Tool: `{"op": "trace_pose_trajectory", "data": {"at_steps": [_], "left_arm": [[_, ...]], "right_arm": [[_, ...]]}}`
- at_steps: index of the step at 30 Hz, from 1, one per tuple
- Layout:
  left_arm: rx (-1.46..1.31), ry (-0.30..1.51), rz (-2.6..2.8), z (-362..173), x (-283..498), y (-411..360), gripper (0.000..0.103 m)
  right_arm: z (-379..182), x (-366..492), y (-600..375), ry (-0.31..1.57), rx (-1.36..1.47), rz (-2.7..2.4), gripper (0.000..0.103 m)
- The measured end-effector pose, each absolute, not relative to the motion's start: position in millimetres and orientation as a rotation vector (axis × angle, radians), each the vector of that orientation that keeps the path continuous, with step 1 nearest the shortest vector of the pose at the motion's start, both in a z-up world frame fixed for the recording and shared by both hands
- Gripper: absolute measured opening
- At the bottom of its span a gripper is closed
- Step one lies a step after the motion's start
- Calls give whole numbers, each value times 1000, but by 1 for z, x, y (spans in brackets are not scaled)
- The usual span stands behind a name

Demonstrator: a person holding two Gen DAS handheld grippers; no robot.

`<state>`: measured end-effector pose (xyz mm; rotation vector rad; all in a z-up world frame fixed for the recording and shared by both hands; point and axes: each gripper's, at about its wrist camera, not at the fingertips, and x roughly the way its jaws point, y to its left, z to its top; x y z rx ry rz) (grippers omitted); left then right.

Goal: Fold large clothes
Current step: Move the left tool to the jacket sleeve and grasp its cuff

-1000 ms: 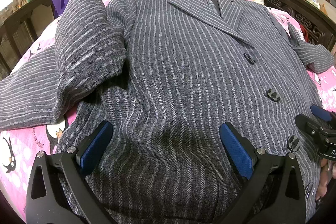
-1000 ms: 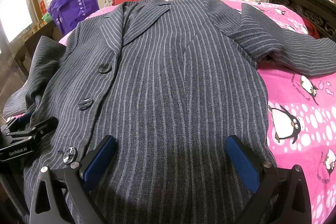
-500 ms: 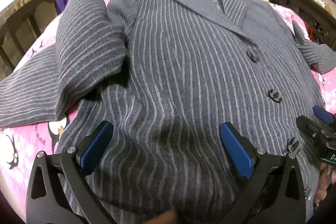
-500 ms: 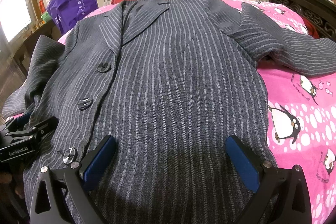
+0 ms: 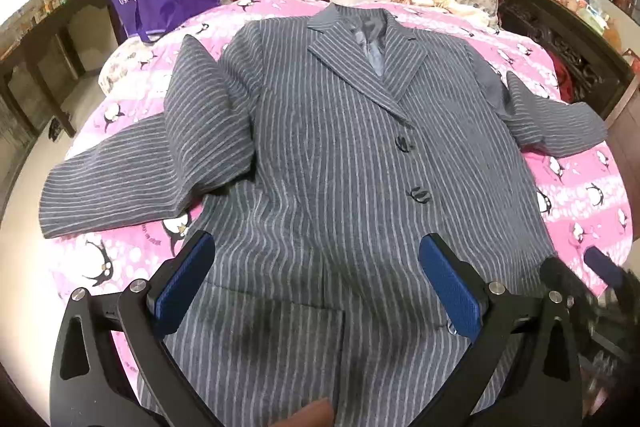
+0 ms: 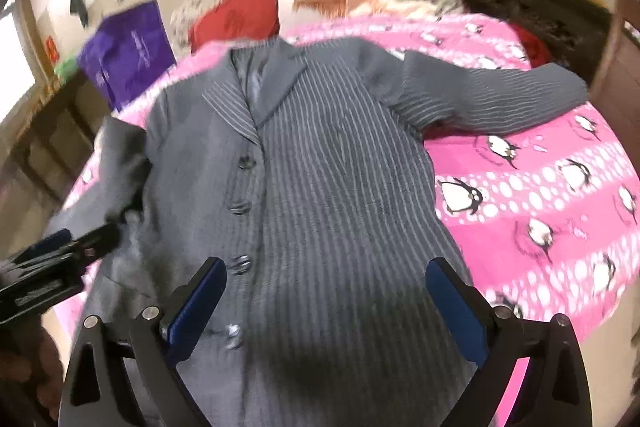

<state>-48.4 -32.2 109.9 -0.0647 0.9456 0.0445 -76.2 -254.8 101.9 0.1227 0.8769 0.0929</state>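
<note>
Striped coat point(image 5: 340, 155) flat on bed point(image 5: 576, 187): heavy, limp; I'd take hem corners; my left gripper point(image 5: 316, 283) and right gripper point(image 6: 326, 307) fingers spread, empty

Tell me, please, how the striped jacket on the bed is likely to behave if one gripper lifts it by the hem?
The striped jacket would probably sag and drape, since its sleeve already lies bent and creased. It looks thick and lined, so likely heavy for cloth. The woven surface should grip fairly well.

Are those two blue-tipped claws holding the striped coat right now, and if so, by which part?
Nothing is held. The left gripper and the right gripper both hang open above the lower part of the striped coat, with no cloth between their fingers.
</note>
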Motion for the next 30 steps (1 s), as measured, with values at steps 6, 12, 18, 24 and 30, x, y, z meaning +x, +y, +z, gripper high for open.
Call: {"op": "trace_pose_trajectory", "data": {"at_steps": [6, 12, 18, 24, 30], "left_arm": [[-61, 928, 42, 117, -73, -37, 102], [-68, 911, 40, 122, -84, -35, 102], [-67, 910, 37, 121, -86, -36, 103], [-58, 945, 44, 78, -48, -14, 102], [-36, 1083, 80, 2, 3, 13, 103]], "right_arm": [[101, -103, -236, 852, 118, 87, 99], [104, -112, -233, 844, 122, 97, 99], [105, -118, -226, 836, 105, 124, 99], [103, -96, -230, 837, 57, 123, 99], [63, -26, -234, 918, -153, 141, 99]]}}
